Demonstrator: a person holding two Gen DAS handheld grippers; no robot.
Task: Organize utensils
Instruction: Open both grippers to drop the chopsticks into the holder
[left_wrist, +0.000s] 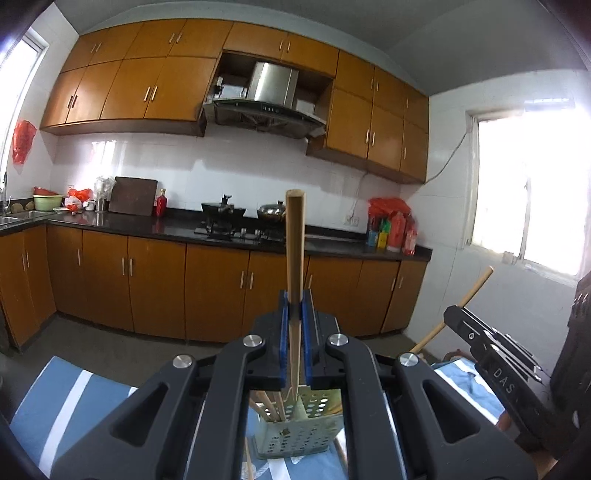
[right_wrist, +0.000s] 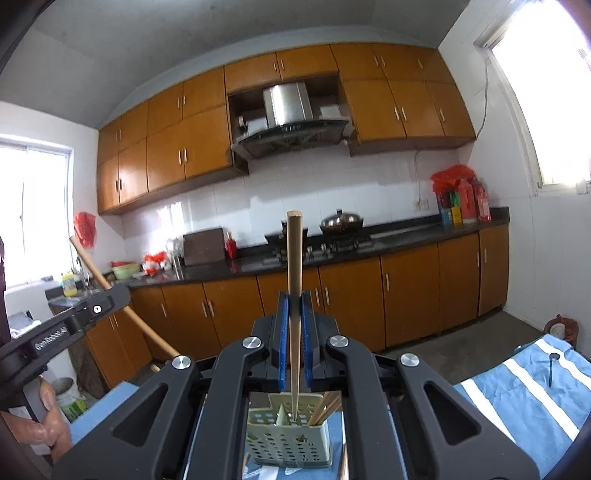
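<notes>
My left gripper (left_wrist: 295, 299) is shut on a wooden chopstick (left_wrist: 294, 240) that stands upright between its blue pads. Its thin end points down at a pale green perforated utensil holder (left_wrist: 295, 432) with several chopsticks in one compartment. My right gripper (right_wrist: 294, 299) is likewise shut on a second upright chopstick (right_wrist: 294, 251), whose tip hangs over the same holder (right_wrist: 284, 443). Each wrist view shows the other gripper off to the side: the right gripper (left_wrist: 452, 312) with its chopstick (left_wrist: 472, 291), the left gripper (right_wrist: 122, 293) with its chopstick (right_wrist: 88, 262).
The holder stands on a blue cloth with white stripes (right_wrist: 517, 398); a dark spoon (right_wrist: 552, 369) lies on it at the right. A person's hand (right_wrist: 40, 424) grips the left handle. Behind are a black counter (left_wrist: 177, 225), a stove, wooden cabinets and windows.
</notes>
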